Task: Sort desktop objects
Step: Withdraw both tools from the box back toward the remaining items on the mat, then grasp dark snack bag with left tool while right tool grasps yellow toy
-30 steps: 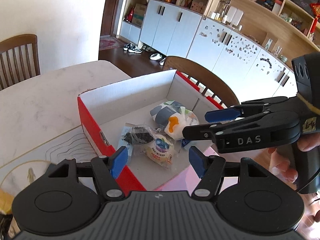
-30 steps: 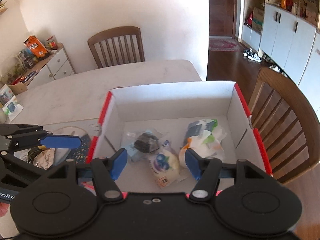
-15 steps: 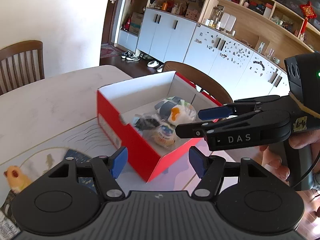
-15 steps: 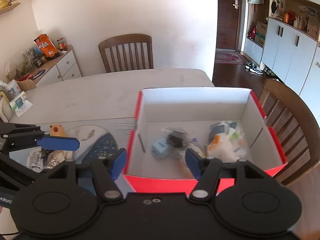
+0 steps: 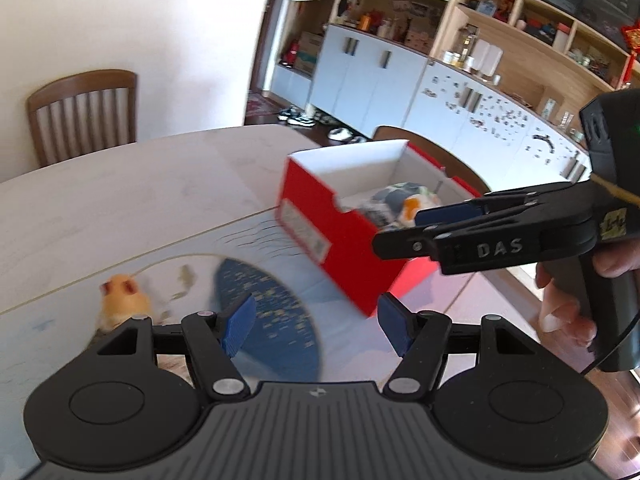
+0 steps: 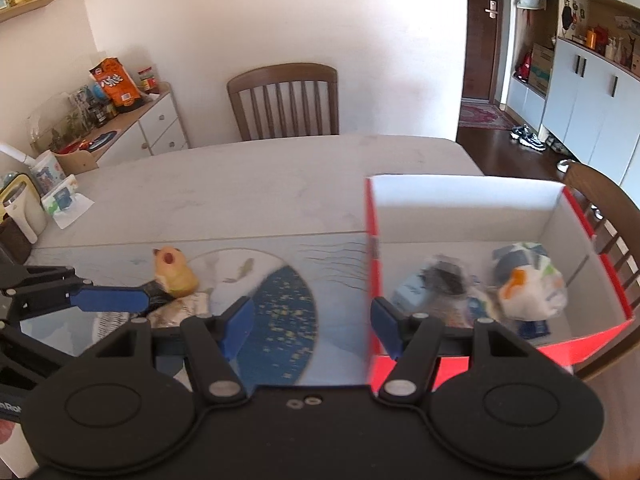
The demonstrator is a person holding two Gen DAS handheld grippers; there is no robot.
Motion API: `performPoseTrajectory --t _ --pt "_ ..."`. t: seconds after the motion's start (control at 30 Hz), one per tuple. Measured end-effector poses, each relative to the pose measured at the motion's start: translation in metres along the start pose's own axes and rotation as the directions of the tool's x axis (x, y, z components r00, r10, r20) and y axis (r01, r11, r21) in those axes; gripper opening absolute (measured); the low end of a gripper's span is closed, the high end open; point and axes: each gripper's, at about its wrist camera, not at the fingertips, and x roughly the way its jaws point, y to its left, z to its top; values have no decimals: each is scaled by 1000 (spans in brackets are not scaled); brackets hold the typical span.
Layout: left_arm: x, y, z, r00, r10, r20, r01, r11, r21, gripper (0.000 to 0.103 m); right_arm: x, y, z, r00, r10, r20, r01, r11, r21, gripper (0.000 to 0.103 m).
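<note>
A red box with a white inside stands on the table's right side and holds several wrapped snack packets. A yellow duck toy lies on the blue-and-white mat left of the box, beside a crumpled packet. My left gripper is open and empty above the mat; its fingers show near the duck in the right wrist view. My right gripper is open and empty over the mat by the box's left wall; it shows at the right of the left wrist view.
A wooden chair stands behind the marble table, another chair at the right by the box. A tissue pack and a toaster sit at the table's left edge. A sideboard is beyond.
Both grippers have pulled back and swung left, away from the box and over the mat. The duck toy has come into view. Both stay open.
</note>
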Motion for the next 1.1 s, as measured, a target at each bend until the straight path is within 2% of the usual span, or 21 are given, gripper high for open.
performPoseTrajectory --t 0.17,0.27,0.47,0.6,0.77,0.87,0.9,1.1 --pt "-12 30 -17 999 34 1 -34 999 -41 67 12 28 1 1000 25 -6 -25 999 -20 64" --pt "-15 51 -26 999 48 -9 -49 996 -79 75 20 41 3 999 36 -10 -36 999 -27 64" --pt "-19 78 -38 996 86 -10 -86 991 -107 77 37 62 6 998 57 -23 -57 998 -33 64" --pt "-20 93 -43 995 103 0 -102 987 -123 86 49 76 9 997 76 -29 -78 996 -43 69" --pt "-16 108 -46 993 121 8 -119 985 -124 88 63 93 13 995 92 -40 -95 994 -61 71" --pt "-10 119 -48 991 134 4 -133 983 -125 100 72 101 16 994 95 -50 -98 993 -71 71" --pt "-8 122 -48 991 137 1 -136 983 -124 101 75 103 16 994 95 -54 -99 992 -73 71" --pt "7 141 -51 986 165 -27 -167 983 -80 102 96 114 16 993 91 -76 -96 993 -70 73"
